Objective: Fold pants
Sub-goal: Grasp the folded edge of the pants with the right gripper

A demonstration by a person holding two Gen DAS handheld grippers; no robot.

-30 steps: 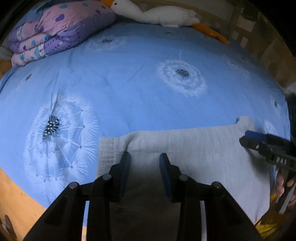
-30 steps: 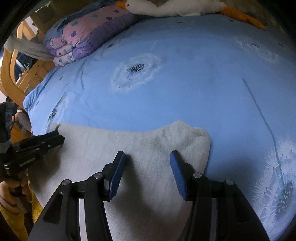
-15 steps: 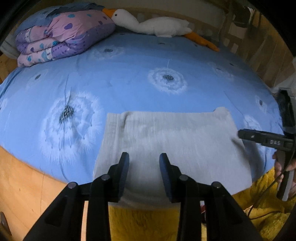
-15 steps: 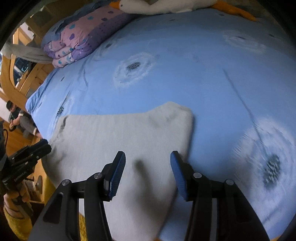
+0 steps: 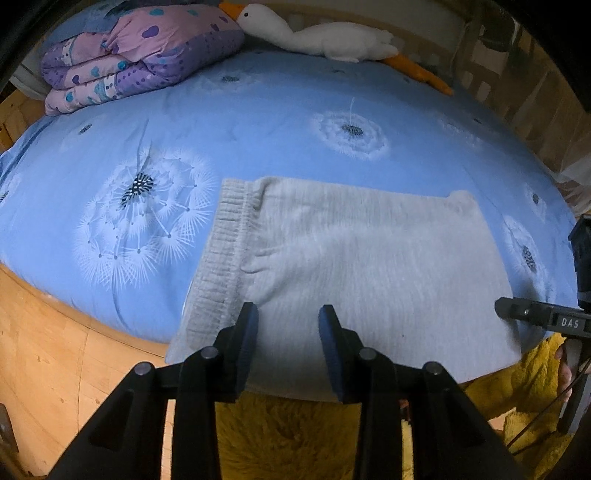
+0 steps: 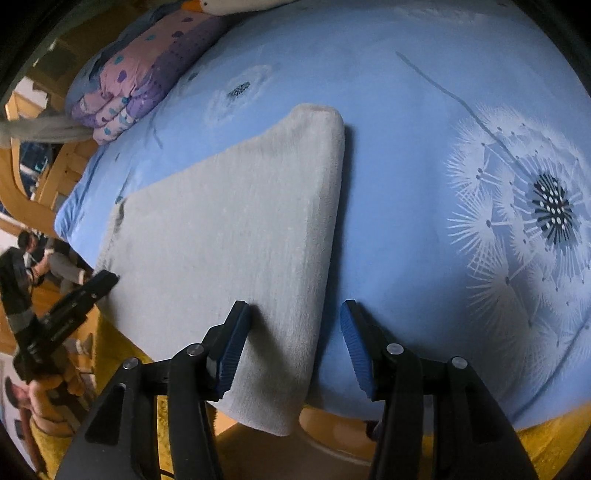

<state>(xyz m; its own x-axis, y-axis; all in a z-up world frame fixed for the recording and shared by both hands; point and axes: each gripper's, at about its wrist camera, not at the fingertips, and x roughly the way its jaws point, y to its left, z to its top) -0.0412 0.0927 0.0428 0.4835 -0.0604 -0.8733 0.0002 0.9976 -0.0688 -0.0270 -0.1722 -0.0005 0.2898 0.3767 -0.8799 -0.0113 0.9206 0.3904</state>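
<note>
The grey pants (image 5: 354, 266) lie folded into a rectangle on the blue bed sheet (image 5: 258, 122), near its front edge, with the ribbed waistband (image 5: 221, 251) at the left. The pants' front edge hangs over the bed edge. My left gripper (image 5: 288, 343) is open and empty, hovering above the pants' front edge. My right gripper (image 6: 291, 339) is open and empty above the pants' right folded edge (image 6: 317, 236). In the left wrist view the right gripper (image 5: 535, 317) shows at the far right. In the right wrist view the left gripper (image 6: 74, 299) shows at the far left.
A folded purple and pink quilt (image 5: 129, 55) and a white plush goose (image 5: 325, 35) lie at the far side of the bed. The wooden bed frame (image 5: 48, 362) runs along the front. A yellow fuzzy garment (image 5: 288, 435) is below the grippers.
Both grippers have pulled back and up from the pants, staying open. More of the bed's front edge and the yellow garment now shows. The pants lie still.
</note>
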